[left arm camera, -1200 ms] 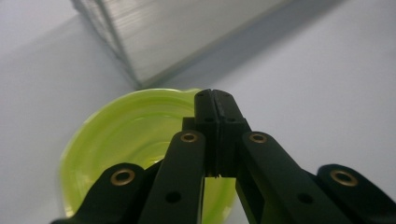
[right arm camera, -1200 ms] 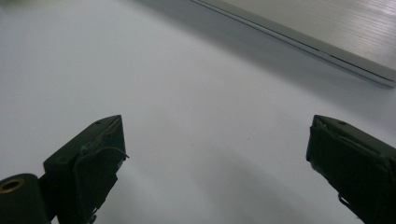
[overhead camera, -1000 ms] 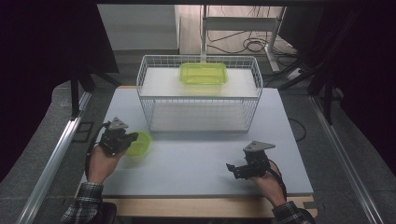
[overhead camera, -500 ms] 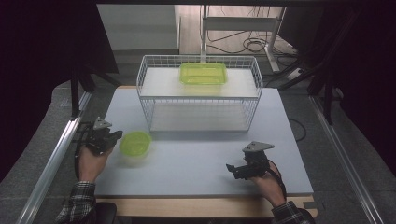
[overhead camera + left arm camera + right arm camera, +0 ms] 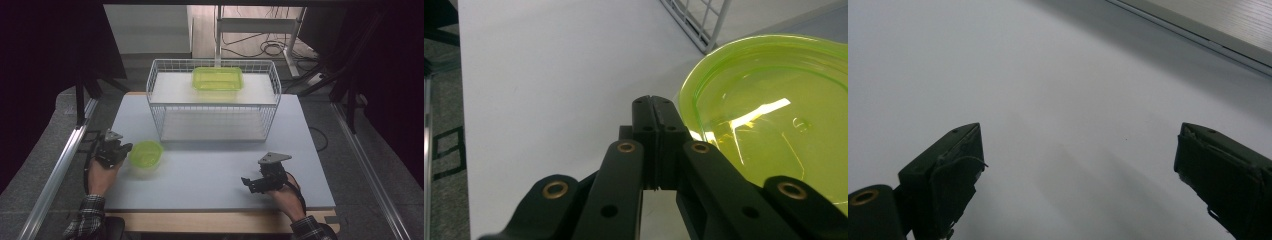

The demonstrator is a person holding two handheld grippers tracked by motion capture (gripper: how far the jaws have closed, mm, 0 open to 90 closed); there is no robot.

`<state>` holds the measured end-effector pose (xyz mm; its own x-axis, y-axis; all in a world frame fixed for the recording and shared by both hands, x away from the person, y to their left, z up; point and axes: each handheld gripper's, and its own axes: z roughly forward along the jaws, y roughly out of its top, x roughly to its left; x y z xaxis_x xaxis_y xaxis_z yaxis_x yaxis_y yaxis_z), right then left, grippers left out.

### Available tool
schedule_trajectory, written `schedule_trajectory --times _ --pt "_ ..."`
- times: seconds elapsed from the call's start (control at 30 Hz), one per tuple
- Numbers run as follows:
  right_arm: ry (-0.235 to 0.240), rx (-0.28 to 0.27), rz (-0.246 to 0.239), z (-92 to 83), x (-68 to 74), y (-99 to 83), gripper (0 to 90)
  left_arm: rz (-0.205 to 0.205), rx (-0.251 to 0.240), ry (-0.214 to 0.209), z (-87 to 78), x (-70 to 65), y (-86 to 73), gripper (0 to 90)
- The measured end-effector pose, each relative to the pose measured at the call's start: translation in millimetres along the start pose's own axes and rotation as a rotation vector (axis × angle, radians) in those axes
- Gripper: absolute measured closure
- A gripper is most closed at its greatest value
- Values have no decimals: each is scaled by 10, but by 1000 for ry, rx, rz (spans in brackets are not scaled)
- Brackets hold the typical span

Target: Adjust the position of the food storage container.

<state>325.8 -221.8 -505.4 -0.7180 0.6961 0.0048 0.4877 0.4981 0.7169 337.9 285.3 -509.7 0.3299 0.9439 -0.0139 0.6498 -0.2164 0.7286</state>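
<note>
We see a round bowl [image 5: 146, 154] of translucent lime-green plastic standing upright and empty on the pale grey table [image 5: 210, 175], near its left edge and just in front of the white wire basket [image 5: 212, 102]; in the left gripper view its glossy rim and base [image 5: 769, 115] catch the light, close beside the basket's lower corner [image 5: 704, 22]

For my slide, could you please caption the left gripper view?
Left gripper, jaws shut and empty, beside a round green container on the white table, wire basket behind.
</note>
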Motion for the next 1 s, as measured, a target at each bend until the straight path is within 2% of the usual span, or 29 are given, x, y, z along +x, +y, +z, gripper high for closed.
schedule_trajectory --times 0.17,0.5,0.53,0.63,0.67,0.77,0.83,1.0 --pt "2 3 1 1 5 -1 60 -7 -4 -14 2 -66 -2 900" --pt "7 11 -7 6 6 -3 60 10 -6 -51 16 -328 26 900" --pt "6 14 -10 5 6 -4 60 16 -4 -60 18 -392 33 900" --pt "7 14 -12 7 6 -6 60 26 -1 -70 19 -459 41 900" --pt "6 16 -15 4 3 -5 60 30 0 -85 19 -530 44 900" --pt "4 15 -16 0 1 -5 60 37 1 -95 17 -601 47 900" --pt "3 15 -16 -6 -4 -5 60 48 3 -110 12 -706 50 900" --pt "3 16 -16 -9 -5 -6 60 61 9 -128 2 -831 52 900"
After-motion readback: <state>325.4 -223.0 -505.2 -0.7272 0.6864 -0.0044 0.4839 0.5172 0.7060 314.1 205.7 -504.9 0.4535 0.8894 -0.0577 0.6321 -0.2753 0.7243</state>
